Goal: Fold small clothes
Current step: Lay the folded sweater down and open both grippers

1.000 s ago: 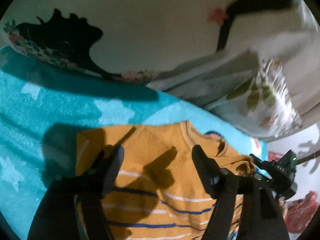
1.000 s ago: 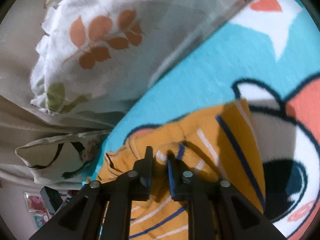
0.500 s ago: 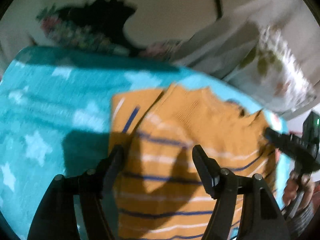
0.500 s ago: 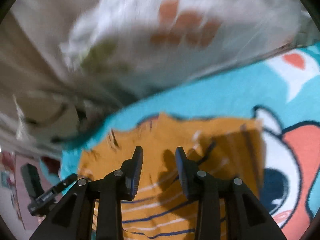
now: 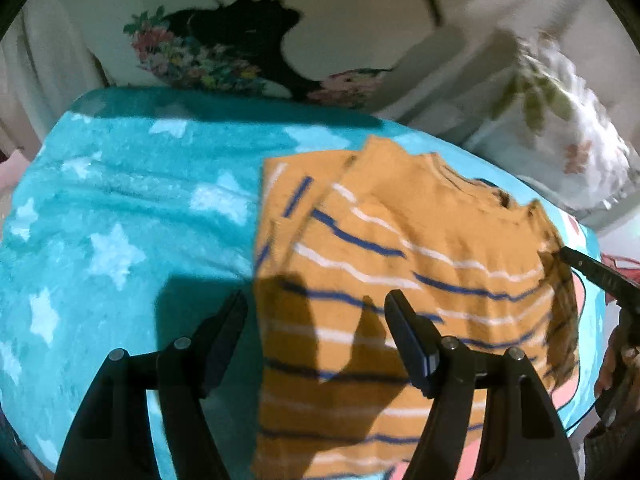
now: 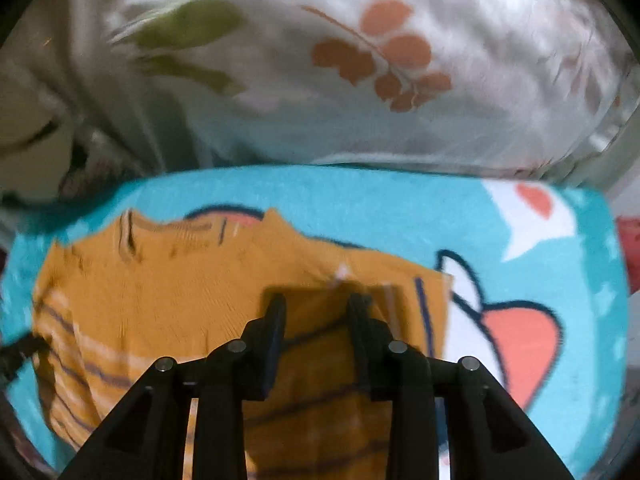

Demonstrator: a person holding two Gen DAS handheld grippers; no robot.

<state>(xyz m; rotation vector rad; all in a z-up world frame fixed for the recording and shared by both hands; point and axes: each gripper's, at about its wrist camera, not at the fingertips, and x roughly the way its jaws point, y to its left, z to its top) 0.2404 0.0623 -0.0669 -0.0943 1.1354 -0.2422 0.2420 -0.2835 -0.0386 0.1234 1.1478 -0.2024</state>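
An orange sweater (image 5: 400,248) with blue and white stripes lies flat on a teal blanket (image 5: 120,208), neckline toward the pillows. Its sleeve on the star side is folded inward (image 5: 292,196). My left gripper (image 5: 316,316) hangs open above the sweater's lower left edge, holding nothing. In the right wrist view the same sweater (image 6: 160,300) lies below my right gripper (image 6: 318,308), whose jaws are narrowing with only air between them, above the folded sleeve by the sweater's edge (image 6: 420,304). That right gripper's tip (image 5: 592,272) shows at the sweater's far side, with a hand (image 5: 612,364) behind it.
A white pillow with a leaf print (image 6: 380,60) and a cream cushion with a black silhouette and flowers (image 5: 240,52) lie along the blanket's far edge. The blanket has white stars (image 5: 116,252) on one side and a cartoon figure (image 6: 520,332) on the other.
The right gripper let go of the bunched sleeve it pinched, rose and rolled. The left gripper drew back toward the hem, so more of the sweater shows.
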